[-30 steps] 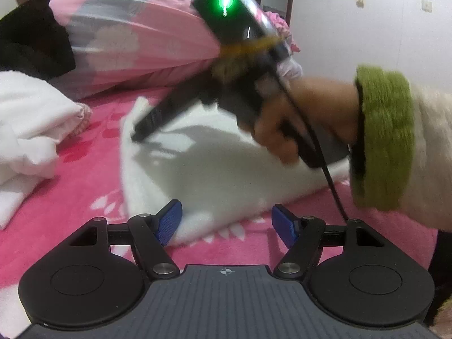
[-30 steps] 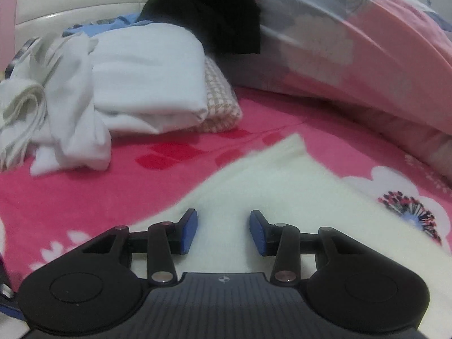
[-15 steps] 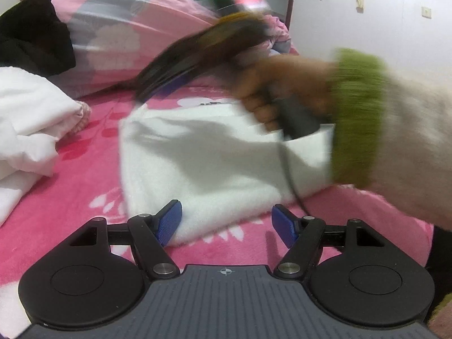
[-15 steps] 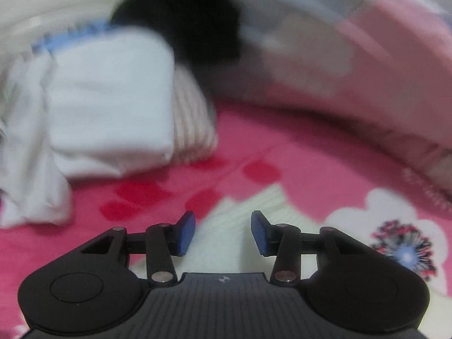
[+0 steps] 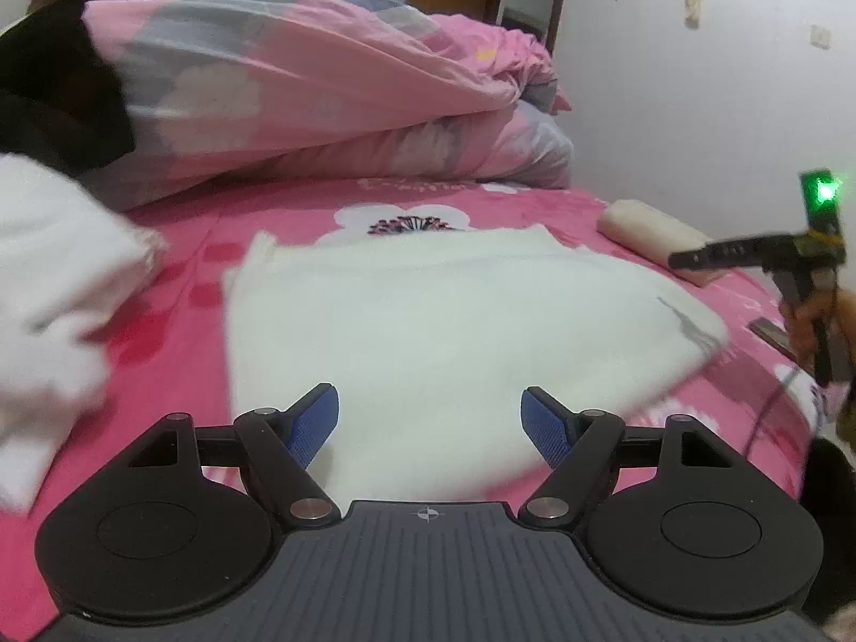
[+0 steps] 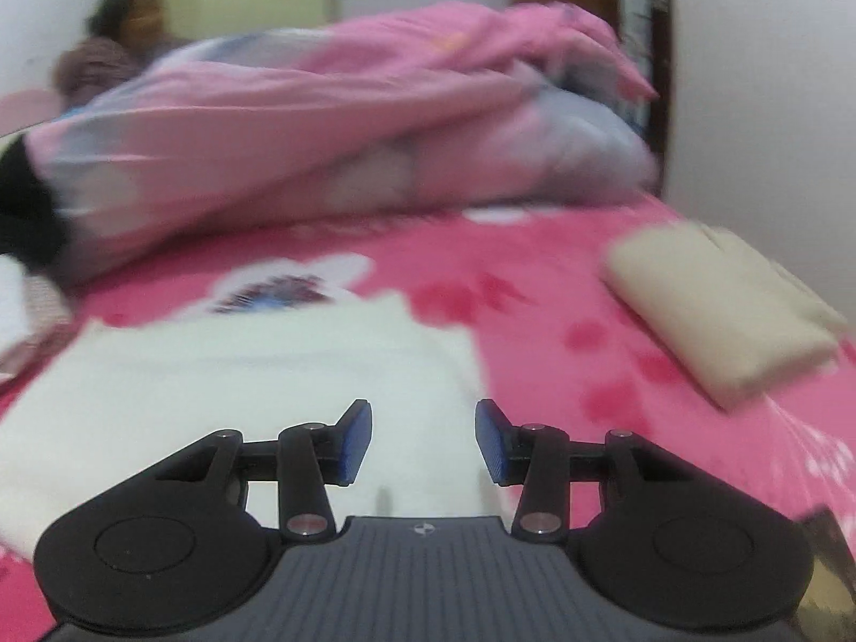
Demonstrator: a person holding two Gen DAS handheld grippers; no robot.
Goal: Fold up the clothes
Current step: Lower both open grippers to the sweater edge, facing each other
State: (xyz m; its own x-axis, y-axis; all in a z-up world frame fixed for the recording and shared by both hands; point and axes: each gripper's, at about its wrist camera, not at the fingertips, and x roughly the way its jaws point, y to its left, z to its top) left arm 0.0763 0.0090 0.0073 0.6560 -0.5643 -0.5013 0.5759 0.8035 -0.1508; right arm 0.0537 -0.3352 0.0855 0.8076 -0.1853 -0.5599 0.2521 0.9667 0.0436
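Note:
A white fluffy garment (image 5: 428, 331) lies folded flat on the pink flowered bed cover (image 5: 176, 342). My left gripper (image 5: 429, 420) hovers over its near edge. Its jaws are opening, and no cloth is caught between the blue pads. At the far right, a hand (image 5: 813, 315) holds my right gripper (image 5: 682, 259) off the garment's right side. In the right wrist view, that right gripper (image 6: 422, 441) hangs over the right end of the white garment (image 6: 241, 374). Its jaws are closing a little, apart, with nothing gripped.
A folded beige cloth (image 6: 717, 310) lies at the right by the wall. A bulky pink quilt (image 5: 321, 91) fills the back of the bed. A heap of white clothes (image 5: 48, 289) and a black garment (image 5: 53, 85) sit at the left. A person (image 6: 128, 16) sits behind.
The right hand and its gripper swung from above the white garment to the bed's right side, and the right view turned from the clothes heap towards the quilt. The left gripper rose slightly.

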